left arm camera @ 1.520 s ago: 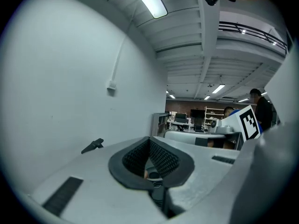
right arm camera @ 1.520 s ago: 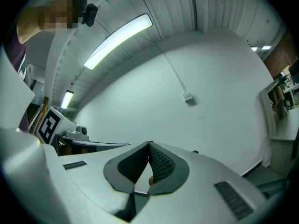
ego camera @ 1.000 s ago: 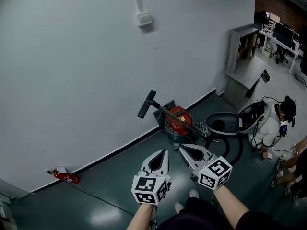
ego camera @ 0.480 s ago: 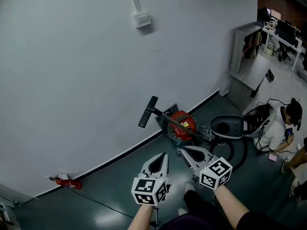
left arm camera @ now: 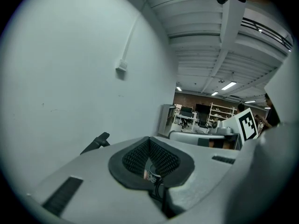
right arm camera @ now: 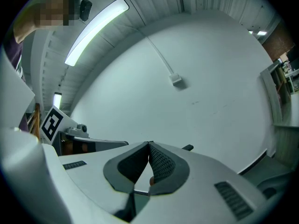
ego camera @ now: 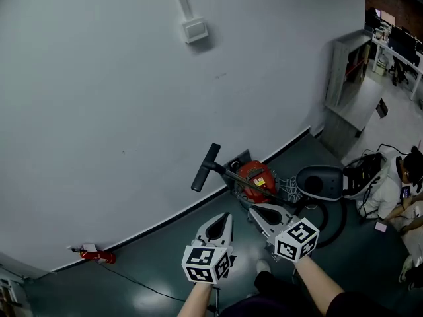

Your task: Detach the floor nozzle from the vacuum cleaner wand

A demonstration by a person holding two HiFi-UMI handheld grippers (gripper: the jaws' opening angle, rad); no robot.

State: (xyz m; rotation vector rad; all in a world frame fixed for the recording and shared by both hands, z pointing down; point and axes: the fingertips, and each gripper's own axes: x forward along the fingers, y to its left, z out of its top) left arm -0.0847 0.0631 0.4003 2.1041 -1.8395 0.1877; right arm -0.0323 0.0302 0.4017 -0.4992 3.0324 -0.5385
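Left gripper [ego camera: 223, 218] and right gripper [ego camera: 256, 212] are both closed, empty, short of the red vacuum cleaner [ego camera: 256, 176]; its floor nozzle [ego camera: 204, 168] sticks up on the wand [ego camera: 239, 176]; best open both, steady the wand, pull the nozzle straight off.

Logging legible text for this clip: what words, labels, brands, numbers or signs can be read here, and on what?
No text reads legibly in any view.
Red vacuum canister: a yellowish label, too small to read.
Marker cubes: black-and-white square patterns only, no words.
Wall box: blank.
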